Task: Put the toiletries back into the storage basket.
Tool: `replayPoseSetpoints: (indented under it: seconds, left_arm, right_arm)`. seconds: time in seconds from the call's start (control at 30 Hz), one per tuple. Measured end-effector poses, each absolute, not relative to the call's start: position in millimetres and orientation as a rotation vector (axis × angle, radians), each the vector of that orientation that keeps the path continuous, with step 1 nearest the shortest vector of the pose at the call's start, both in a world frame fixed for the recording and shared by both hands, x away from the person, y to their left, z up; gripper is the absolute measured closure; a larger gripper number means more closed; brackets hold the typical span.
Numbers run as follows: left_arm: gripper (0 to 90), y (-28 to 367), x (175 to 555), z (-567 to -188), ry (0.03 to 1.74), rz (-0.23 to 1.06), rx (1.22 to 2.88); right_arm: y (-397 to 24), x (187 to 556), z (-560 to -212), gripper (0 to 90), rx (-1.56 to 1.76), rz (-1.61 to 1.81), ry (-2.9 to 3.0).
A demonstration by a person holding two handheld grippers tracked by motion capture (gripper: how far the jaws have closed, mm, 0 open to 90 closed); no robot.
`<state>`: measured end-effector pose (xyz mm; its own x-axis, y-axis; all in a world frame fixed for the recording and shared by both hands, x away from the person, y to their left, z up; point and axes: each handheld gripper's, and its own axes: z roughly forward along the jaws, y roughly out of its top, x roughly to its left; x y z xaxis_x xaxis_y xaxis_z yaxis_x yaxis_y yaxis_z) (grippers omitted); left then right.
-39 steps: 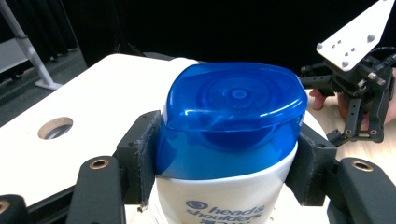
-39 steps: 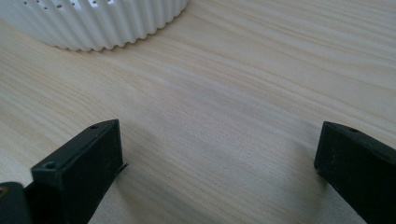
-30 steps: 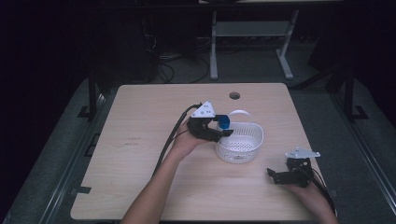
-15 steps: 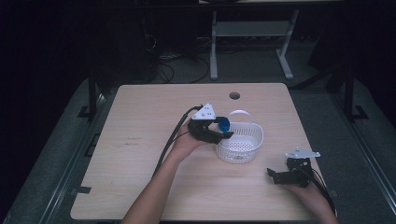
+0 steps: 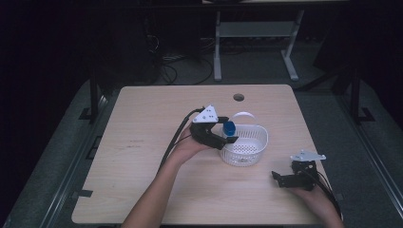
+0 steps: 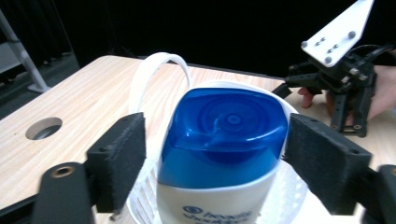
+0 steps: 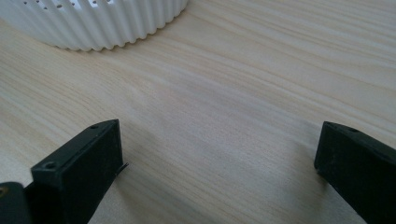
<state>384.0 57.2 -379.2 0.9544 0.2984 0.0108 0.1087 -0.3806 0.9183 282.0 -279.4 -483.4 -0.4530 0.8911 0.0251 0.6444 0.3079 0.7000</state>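
A white shampoo bottle with a blue cap sits between the jaws of my left gripper, which is shut on it. Its cap faces the gripper's camera. The bottle hangs tilted over the left part of a white perforated basket with a raised handle in the middle of the table. My right gripper rests open on the wood near the front right edge. Nothing is between its jaws, and the basket's ribbed wall lies a short way ahead of them.
The wooden table has a round cable hole at the back. Black cables trail from both grippers towards the person. A white desk frame stands on the dark floor beyond the table.
My left gripper has shifted slightly right and down with the bottle, further over the basket. The right gripper has stayed in place.
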Motion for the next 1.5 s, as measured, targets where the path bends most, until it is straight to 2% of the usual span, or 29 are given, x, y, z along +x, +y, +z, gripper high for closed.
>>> replayPoseSetpoints:
  seconds: [0.1, 0.73, 1.5]
  left_arm:
    - [13.8, 60.2, 382.0, -376.6, 0.300, 0.208, 1.971]
    - [13.3, 99.7, 366.2, -370.7, 0.383, 0.248, 2.044]
    - [13.5, 174.9, 334.7, -410.2, 0.604, 0.284, 2.138]
  right_arm:
    - [-279.4, 282.0, -483.4, 0.6, 1.373, 0.924, 2.213]
    - [-279.3, 281.9, -483.3, 0.6, 1.373, 0.925, 2.213]
    - [-279.4, 282.1, -483.4, 0.6, 1.373, 0.924, 2.214]
